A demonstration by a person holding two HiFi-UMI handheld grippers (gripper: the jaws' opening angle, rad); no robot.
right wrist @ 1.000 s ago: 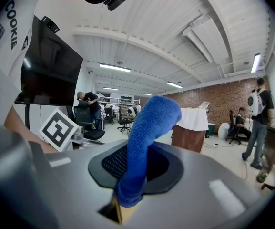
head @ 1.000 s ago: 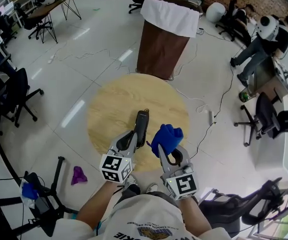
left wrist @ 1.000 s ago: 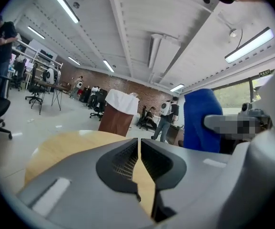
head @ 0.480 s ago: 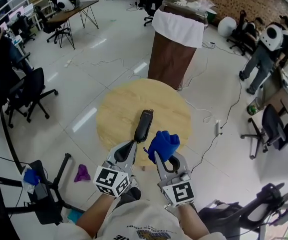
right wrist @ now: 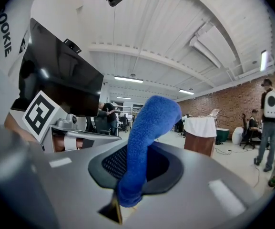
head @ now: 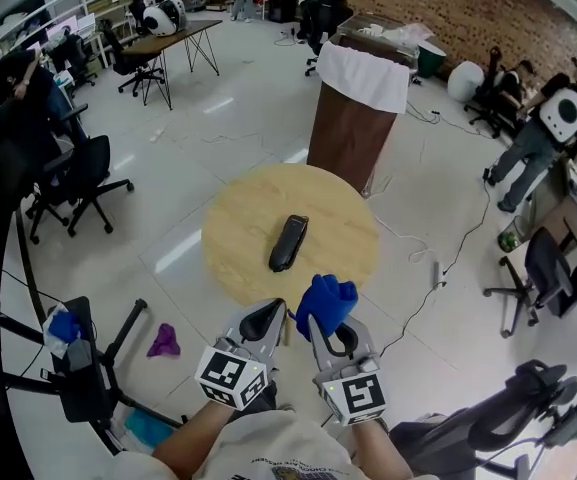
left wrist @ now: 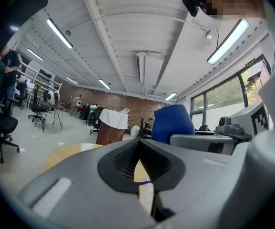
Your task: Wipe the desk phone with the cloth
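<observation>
Bright even indoor light, ceiling strips and windows, glare streaks on floor left of table, fisheye edges, dark corners, left gripper soft-focus.

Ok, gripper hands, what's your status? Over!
Left gripper shut, empty. Right gripper shut on blue cloth. Phone lying on round table, untouched. Nothing between.

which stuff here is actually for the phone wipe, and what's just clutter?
For the job:
- desk phone, on the round table
- blue cloth, clamped in the right gripper
- left gripper, shut and empty

Lying about:
- purple rag on the floor
- brown stand with white cover
- office chair
</observation>
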